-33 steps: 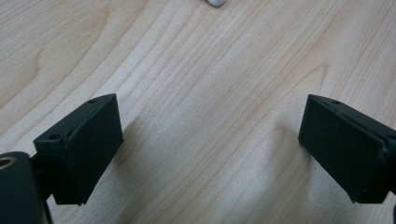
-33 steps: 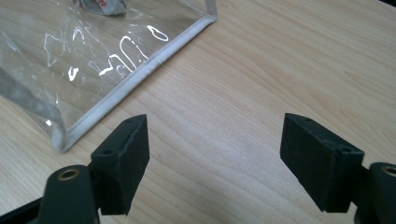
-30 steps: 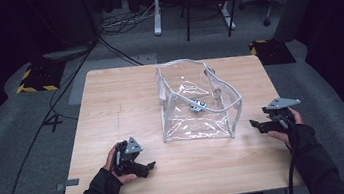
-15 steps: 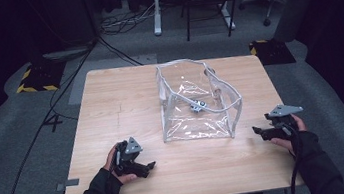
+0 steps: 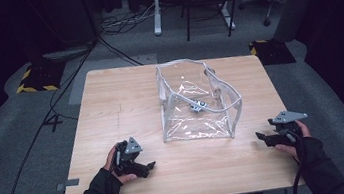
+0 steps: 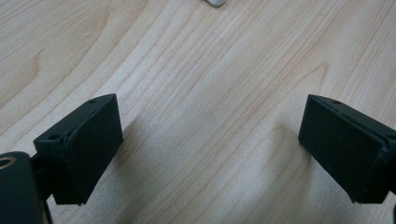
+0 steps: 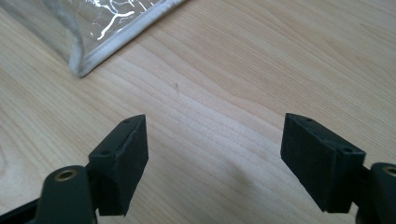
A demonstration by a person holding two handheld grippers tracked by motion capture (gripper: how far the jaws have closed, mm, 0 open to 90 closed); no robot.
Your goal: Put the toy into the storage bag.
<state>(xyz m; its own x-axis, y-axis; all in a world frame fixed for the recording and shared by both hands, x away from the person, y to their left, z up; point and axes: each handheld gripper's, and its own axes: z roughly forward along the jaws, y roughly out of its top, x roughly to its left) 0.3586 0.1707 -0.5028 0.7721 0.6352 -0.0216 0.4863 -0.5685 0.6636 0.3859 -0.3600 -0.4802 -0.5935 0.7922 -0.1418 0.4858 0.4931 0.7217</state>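
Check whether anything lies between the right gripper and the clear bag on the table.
Nothing visible does. The right gripper rests near the table's right edge with its jaws open and empty, and only bare wood of the table lies between it and the near corner of the clear bag.

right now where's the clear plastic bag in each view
High view: the clear plastic bag stands open at the table's middle, between the two grippers.
Left gripper view: not clearly identifiable; just a small grey bit at the top edge that I can't name.
Right gripper view: its grey-trimmed bottom corner lies at the upper left, apart from the open jaws.
Shared landmark: the light wooden table, under everything.
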